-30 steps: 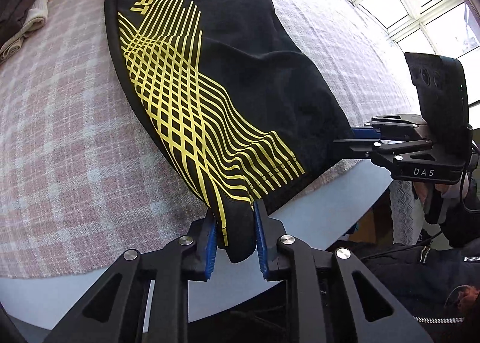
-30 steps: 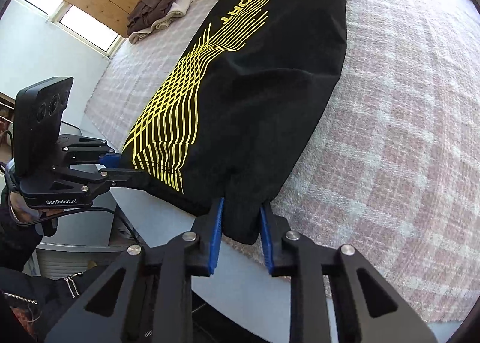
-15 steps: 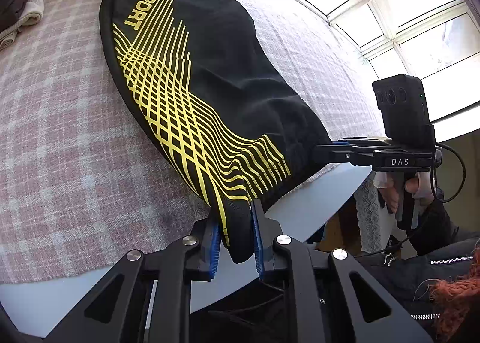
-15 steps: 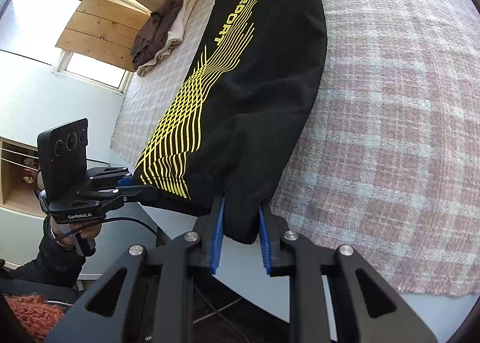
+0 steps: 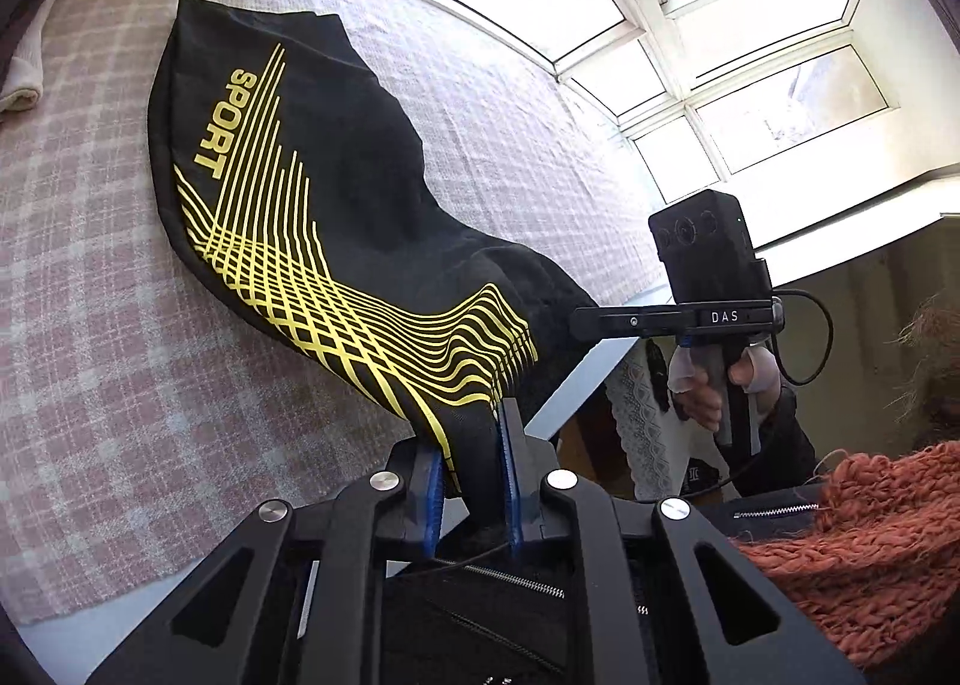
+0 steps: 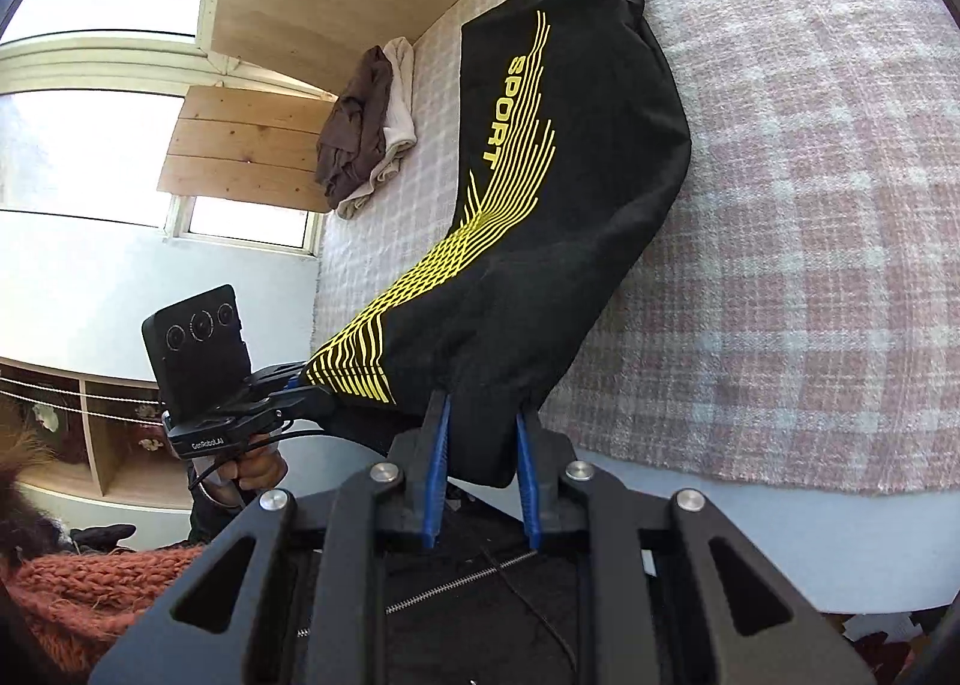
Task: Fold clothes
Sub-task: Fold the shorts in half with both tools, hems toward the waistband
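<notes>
A black garment (image 5: pixel 336 157) with yellow wavy lines and the word SPORT lies lengthwise on the pink plaid tablecloth (image 5: pixel 90 325). Its near end is lifted off the table edge. My left gripper (image 5: pixel 471 445) is shut on the near hem at the corner with the yellow print. My right gripper (image 6: pixel 480 421) is shut on the other near corner, which is plain black. Each gripper shows in the other's view: the right gripper (image 5: pixel 585 320) with a hand on its handle, and the left gripper (image 6: pixel 312 385) clamping the printed corner. The far end of the garment (image 6: pixel 570 175) rests flat on the cloth.
A folded pile of brown and cream clothes (image 6: pixel 372 127) sits at the far left corner of the table. The table's pale front edge (image 6: pixel 750 511) runs just under the grippers. An orange knitted scarf (image 5: pixel 852 535) hangs close by. Windows (image 5: pixel 750 25) stand beyond the table.
Both grippers have risen and tilted with the hem held, lifting the garment's near end off the table edge. The far end has stayed flat.
</notes>
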### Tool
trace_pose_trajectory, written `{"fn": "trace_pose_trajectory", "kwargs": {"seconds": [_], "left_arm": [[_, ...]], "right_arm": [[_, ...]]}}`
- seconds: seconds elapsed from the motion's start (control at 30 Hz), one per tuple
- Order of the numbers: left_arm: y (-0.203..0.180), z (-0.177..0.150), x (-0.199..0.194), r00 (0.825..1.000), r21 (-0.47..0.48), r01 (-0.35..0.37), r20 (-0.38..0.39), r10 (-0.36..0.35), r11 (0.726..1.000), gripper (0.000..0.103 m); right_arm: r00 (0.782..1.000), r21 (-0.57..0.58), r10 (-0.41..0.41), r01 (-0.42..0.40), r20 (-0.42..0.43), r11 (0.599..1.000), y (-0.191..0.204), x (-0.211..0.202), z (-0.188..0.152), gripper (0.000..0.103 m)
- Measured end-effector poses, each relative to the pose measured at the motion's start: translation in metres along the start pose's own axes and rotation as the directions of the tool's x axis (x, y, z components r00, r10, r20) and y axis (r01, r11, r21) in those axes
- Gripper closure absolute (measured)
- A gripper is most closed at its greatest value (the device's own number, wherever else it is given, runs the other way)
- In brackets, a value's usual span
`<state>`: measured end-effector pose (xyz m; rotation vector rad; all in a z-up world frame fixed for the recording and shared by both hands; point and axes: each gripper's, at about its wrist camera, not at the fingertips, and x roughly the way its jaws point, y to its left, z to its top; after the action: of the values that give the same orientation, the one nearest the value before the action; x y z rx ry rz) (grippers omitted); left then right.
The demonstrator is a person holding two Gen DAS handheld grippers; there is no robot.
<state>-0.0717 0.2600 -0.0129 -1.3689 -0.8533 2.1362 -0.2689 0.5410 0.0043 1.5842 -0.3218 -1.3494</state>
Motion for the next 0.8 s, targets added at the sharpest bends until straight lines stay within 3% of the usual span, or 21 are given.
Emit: {"fn": "trace_pose_trajectory", "kwargs": {"seconds": [0.17,0.3,0.57,0.67,0.77,0.8], "left_arm": [[-0.005,0.061,-0.001,0.995,0.032,0.01,0.1,-0.013,0.999,0.089],[0.032,0.135,0.008,0.989,0.008,-0.008,0.148,0.007,1.0,0.089],[0.157,0.263,0.07,0.994,-0.094,-0.056,0.085,0.064,0.994,0.089],[0.19,0.294,0.091,0.997,-0.124,-0.06,0.042,0.066,0.99,0.089],[0.223,0.313,0.111,0.997,-0.196,-0.075,-0.018,0.072,0.978,0.078],[0.23,0.315,0.112,0.998,-0.216,-0.061,-0.022,0.057,0.975,0.075]], "right_arm": [[0.983,0.024,0.161,-0.164,0.092,0.986,0.018,-0.006,0.064,0.083],[0.974,0.032,0.2,-0.205,0.108,0.978,0.018,0.013,0.15,0.083],[0.994,0.122,0.11,-0.112,0.022,0.986,-0.035,0.08,0.31,0.083],[0.997,0.149,0.07,-0.067,-0.016,0.987,-0.059,0.105,0.347,0.083],[0.995,0.195,-0.006,0.025,-0.097,0.981,-0.085,0.13,0.372,0.077],[0.992,0.231,0.018,0.01,-0.122,0.973,-0.094,0.135,0.376,0.076]]}}
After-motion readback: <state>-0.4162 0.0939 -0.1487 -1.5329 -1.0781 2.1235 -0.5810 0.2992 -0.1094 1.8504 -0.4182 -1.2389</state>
